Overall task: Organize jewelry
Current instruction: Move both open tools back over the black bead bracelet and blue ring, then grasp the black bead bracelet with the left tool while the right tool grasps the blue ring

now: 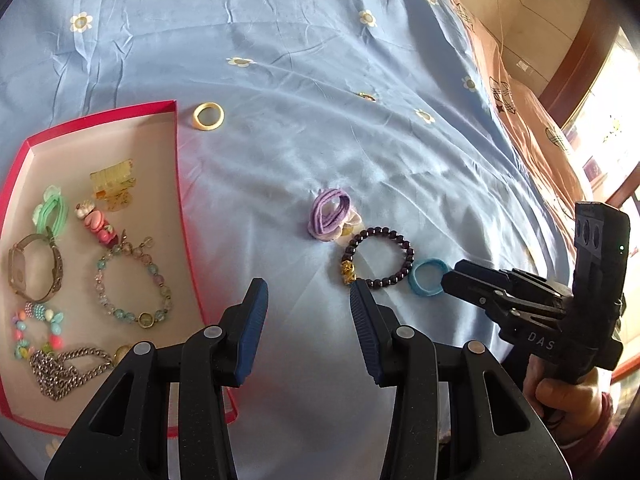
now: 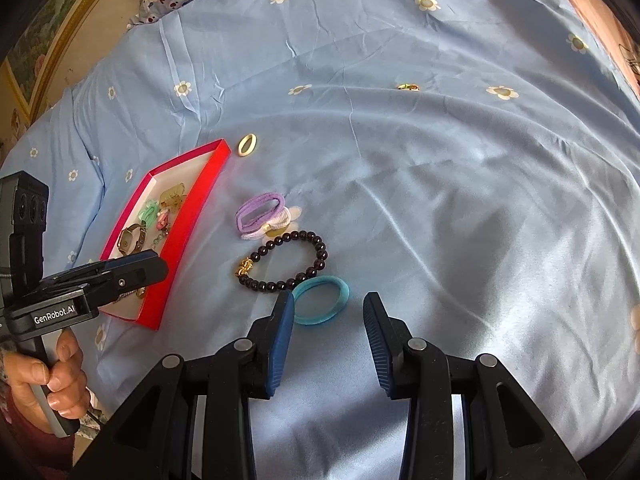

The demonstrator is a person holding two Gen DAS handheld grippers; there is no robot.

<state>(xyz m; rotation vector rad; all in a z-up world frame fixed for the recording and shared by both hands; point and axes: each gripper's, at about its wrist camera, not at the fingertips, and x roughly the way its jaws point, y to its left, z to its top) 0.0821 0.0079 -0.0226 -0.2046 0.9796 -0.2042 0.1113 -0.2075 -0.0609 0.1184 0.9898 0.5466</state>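
Red tray (image 1: 172, 200) on blue sheet (image 1: 320, 60) part-filled with watch, bracelets, chain; loose beside it yellow ring (image 1: 208, 117), purple tie (image 1: 330, 216), dark bead bracelet (image 1: 376, 258), blue band (image 2: 320, 300); left gripper (image 1: 308, 312), right gripper (image 2: 330, 320) both parted, empty.

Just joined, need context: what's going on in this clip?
A person is sorting jewelry on a blue bedsheet into a red tray with two handheld grippers. The tray already holds a watch, chain and beaded bracelets. Still loose on the sheet: a dark bead bracelet, a purple hair tie, a blue hair tie and a yellow ring. Both the left gripper and the right gripper are empty with jaws apart; the right one is nearest the blue hair tie.
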